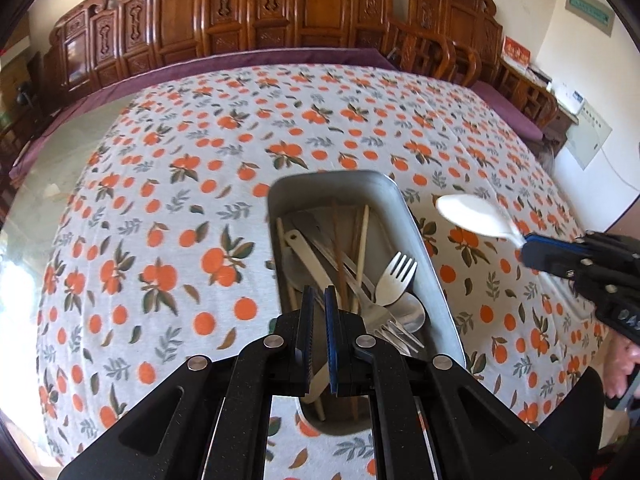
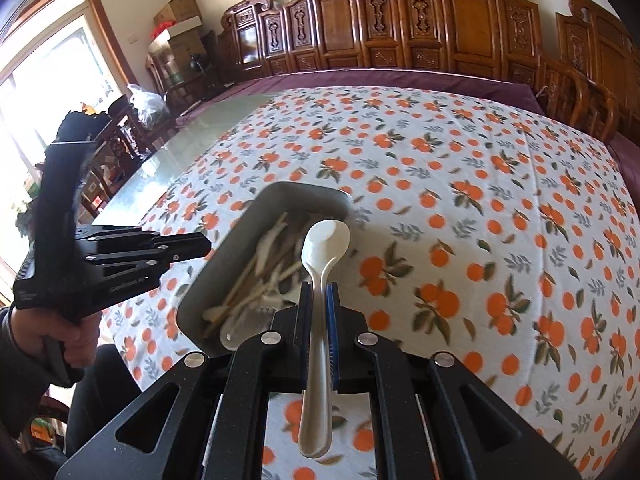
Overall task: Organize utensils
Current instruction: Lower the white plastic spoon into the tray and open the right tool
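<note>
The right tongs (image 2: 319, 286) pinch a white plastic spoon (image 2: 320, 276) above the orange-print bench (image 2: 480, 200), beside the grey metal tray (image 2: 240, 232) of cutlery. The left tongs (image 1: 319, 300), nearly pressed together, hold nothing. Next, the spoon likely needs lowering into the tray.

In the right wrist view the utensils (image 2: 256, 280) inside the metal tray (image 2: 224, 256) are smeared by blur, so kinds cannot be told apart, and the tray's near end is hidden behind the right gripper (image 2: 319, 292). In the left wrist view the left gripper (image 1: 319, 300) covers the tray's near end and the lower ends of the chopsticks (image 1: 362, 248); the white spoon (image 1: 472, 216) is blurred.
</note>
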A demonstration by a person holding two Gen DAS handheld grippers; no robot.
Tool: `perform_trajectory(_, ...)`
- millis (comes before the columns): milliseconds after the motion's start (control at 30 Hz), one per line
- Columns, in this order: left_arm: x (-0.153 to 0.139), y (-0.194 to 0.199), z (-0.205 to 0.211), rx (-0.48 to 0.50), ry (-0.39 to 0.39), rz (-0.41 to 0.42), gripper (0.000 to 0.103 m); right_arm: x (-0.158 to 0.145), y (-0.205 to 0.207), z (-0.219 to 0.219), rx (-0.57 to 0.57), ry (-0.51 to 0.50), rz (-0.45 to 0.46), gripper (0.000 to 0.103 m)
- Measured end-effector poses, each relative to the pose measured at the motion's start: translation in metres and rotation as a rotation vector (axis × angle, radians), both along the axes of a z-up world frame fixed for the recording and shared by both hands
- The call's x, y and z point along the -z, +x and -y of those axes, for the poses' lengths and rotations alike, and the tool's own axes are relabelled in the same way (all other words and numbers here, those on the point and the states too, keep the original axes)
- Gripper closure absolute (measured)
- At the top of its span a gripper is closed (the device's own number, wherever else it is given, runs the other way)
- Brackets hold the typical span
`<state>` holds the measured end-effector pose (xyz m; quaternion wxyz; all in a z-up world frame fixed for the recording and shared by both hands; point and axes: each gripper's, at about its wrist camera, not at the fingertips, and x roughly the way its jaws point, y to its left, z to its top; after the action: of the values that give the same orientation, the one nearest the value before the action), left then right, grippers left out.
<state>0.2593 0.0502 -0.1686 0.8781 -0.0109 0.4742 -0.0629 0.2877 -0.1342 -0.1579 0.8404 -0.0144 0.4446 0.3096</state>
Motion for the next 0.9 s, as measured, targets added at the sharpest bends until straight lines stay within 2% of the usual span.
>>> perform_trajectory(400, -0.024, -0.018, -0.030, -0.031, -0.009, 0.066, 0.099, 0.011, 0.010, -0.056, -0.014, -0.017, -0.014, 0.094)
perform_trajectory(900, -0.024, -0.025, -0.059, -0.065, -0.023, 0.075, 0.099, 0.042, 0.039, -0.097, 0.055, -0.034, -0.080, 0.094)
